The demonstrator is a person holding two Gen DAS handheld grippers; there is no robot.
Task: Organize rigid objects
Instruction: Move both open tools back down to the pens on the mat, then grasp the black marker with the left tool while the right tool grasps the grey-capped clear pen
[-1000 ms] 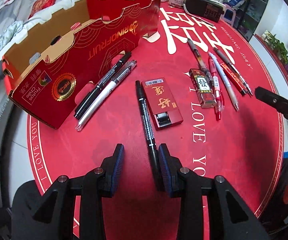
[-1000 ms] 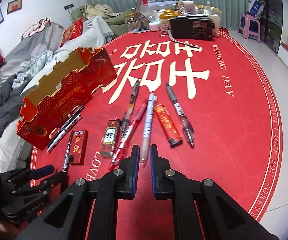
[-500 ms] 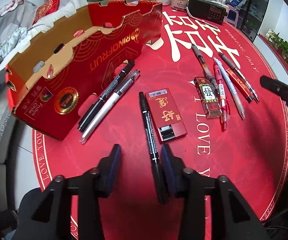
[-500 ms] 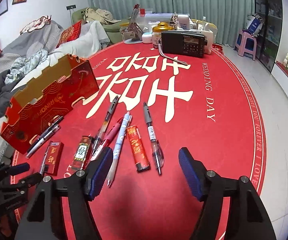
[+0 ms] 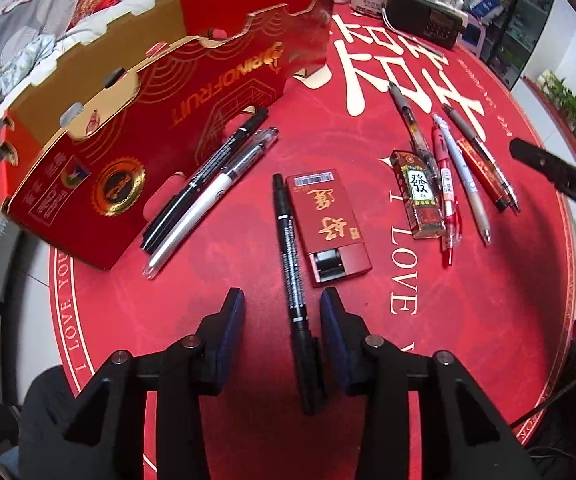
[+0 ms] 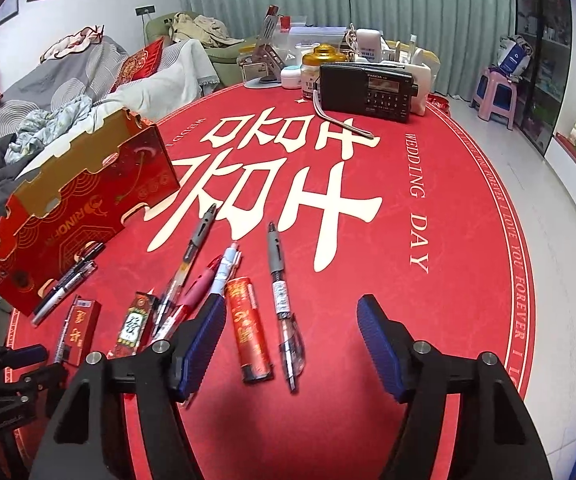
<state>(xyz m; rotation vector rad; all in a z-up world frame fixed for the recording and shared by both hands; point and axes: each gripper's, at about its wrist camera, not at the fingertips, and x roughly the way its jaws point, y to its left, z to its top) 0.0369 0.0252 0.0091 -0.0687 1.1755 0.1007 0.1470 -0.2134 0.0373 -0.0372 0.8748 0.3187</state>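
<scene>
My left gripper (image 5: 282, 320) points down at the red round mat (image 5: 367, 340), open. A black marker (image 5: 289, 264) lies on the mat between its pads, close to the right pad and apart from the left one. My right gripper (image 6: 291, 340) is wide open above a red printed tube (image 6: 248, 332) and a clear pen with a grey grip (image 6: 282, 300); neither pad touches them. A red pen (image 6: 196, 292), a white pen (image 6: 226, 268) and a green-and-red lighter (image 6: 134, 322) lie just to its left. A flat red case (image 5: 327, 220) sits beside the marker.
An open red cardboard box (image 5: 148, 120) stands at the mat's left, with a black pen (image 5: 212, 176) and a white pen (image 5: 196, 216) along its wall. A black radio (image 6: 367, 88), jars and clutter crowd the far edge. A sofa with bedding lies beyond the box.
My right gripper went from shut to wide open and shifted right, now over the red tube and the clear pen. The left gripper stayed over the black marker.
</scene>
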